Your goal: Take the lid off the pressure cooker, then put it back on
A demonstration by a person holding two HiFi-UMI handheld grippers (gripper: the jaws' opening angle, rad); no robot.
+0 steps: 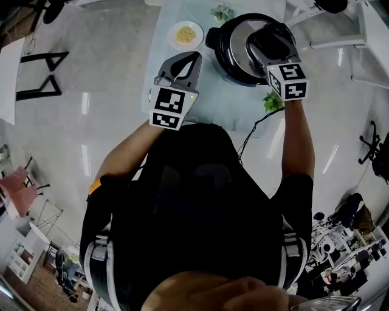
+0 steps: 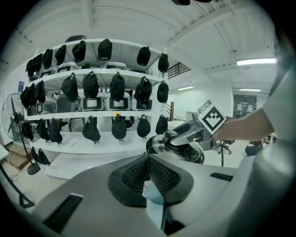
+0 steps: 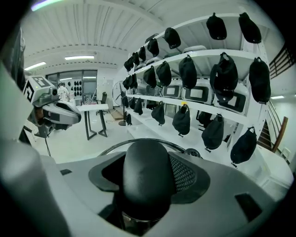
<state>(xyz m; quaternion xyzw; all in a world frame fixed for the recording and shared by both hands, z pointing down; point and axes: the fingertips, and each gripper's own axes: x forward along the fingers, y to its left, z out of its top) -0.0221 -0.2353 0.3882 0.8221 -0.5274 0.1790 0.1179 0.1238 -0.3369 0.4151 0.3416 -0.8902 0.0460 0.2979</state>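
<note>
The black pressure cooker point(image 1: 222, 45) stands at the far side of the pale blue table point(image 1: 213, 100). Its shiny lid point(image 1: 240, 45) looks seated on the pot. My right gripper point(image 1: 268, 42) is shut on the lid's black handle point(image 3: 145, 185), which fills the gap between its jaws in the right gripper view; the lid's rim point(image 3: 115, 147) curves behind it. My left gripper point(image 1: 194, 58) hovers over the table to the left of the cooker, jaws shut with nothing between them. The left gripper view shows the cooker point(image 2: 178, 150) ahead, with the right gripper point(image 2: 192, 134) on top of it.
A small white plate of yellow food point(image 1: 185, 34) sits left of the cooker. Green sprigs lie at the table's back point(image 1: 222, 12) and its right front point(image 1: 273, 102). A black cable point(image 1: 252, 136) trails off the near edge. Shelves of black bags point(image 2: 92, 85) stand behind.
</note>
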